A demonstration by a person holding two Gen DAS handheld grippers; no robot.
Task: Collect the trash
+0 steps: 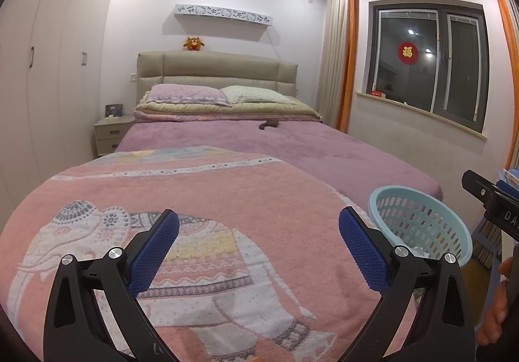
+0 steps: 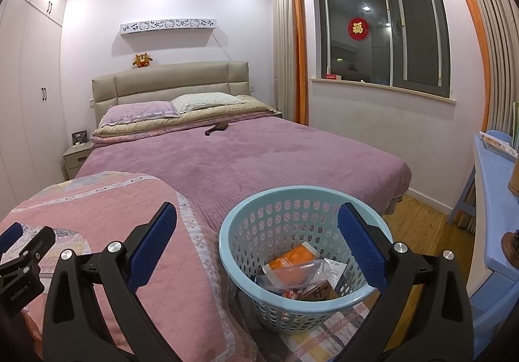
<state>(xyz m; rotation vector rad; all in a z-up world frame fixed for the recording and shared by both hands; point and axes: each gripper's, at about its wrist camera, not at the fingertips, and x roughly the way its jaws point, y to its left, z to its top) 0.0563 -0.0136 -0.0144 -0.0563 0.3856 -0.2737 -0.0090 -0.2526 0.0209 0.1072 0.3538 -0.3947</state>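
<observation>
A light blue plastic basket point(image 2: 246, 225) sits at the foot of the bed, on its right corner. It holds trash: an orange packet point(image 2: 293, 256), clear plastic wrap point(image 2: 308, 271) and a small carton point(image 2: 321, 292). My right gripper point(image 2: 258, 225) is open and empty, just above and in front of the basket. My left gripper point(image 1: 259, 232) is open and empty over the pink elephant blanket point(image 1: 201, 193). The basket also shows at the right of the left wrist view point(image 1: 418, 219). The left gripper's blue tip shows at the left edge of the right wrist view point(image 2: 11, 237).
A purple bedspread point(image 2: 246, 161) covers the bed, with a small brown object point(image 2: 219, 127) near the pillows point(image 2: 168, 109). A nightstand point(image 2: 76, 159) stands left of the bed. A blue desk point(image 2: 496, 187) stands at the right. Wooden floor point(image 2: 421, 216) runs beside the bed.
</observation>
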